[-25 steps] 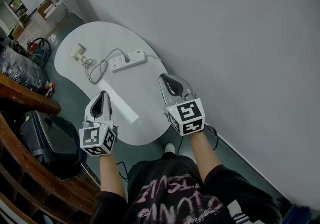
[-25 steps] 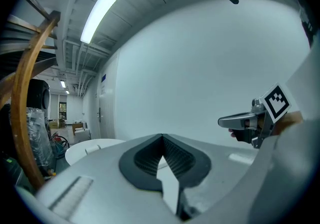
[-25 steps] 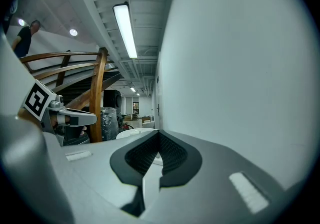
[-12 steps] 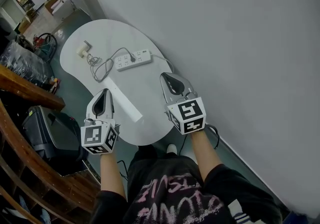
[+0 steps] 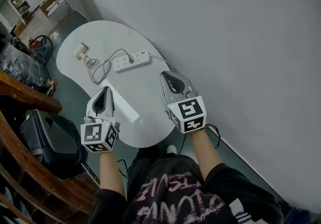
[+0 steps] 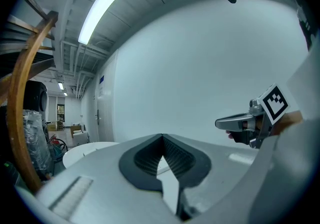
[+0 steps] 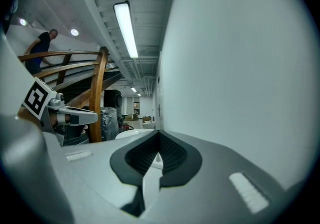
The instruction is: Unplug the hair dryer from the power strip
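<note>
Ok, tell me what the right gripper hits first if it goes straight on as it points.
Likely the white table, short of the power strip: the right gripper points low over it, along the wall. Depth is unclear; it might instead reach the strip's cord end.

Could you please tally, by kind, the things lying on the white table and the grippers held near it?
power strip: 1
hair dryer: 1
grippers: 2, the left gripper and the right gripper
Total: 4
</note>
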### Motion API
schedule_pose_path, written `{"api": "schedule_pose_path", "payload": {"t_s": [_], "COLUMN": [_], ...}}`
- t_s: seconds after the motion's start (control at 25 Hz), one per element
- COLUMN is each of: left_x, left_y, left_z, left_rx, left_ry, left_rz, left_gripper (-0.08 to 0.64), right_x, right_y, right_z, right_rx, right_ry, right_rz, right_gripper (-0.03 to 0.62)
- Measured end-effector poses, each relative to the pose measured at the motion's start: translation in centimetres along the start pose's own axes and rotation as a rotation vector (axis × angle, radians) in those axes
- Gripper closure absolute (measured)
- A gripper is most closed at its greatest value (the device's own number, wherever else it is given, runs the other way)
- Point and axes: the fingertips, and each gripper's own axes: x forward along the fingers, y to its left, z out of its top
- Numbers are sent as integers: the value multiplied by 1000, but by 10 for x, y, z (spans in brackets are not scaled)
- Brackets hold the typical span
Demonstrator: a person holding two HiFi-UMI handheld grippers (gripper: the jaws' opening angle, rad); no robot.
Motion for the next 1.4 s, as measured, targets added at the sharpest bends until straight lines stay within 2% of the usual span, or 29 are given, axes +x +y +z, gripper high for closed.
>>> {"api": "schedule_pose_path", "payload": {"t_s": [0.64, 1.4], "left_x": [19, 30], "left_y": [14, 51], "left_z": [-11, -19], "left_rx": [3, -43], "left_ry": [13, 8], "left_rz": [-49, -19], "left_gripper": [560, 560], "right_x": [18, 53], "right_y": [4, 14], "right_z": [0, -8], "right_rx": [-8, 17], "right_ry": [8, 37], "right_rz": [-32, -28], "right_gripper": [583, 583]}}
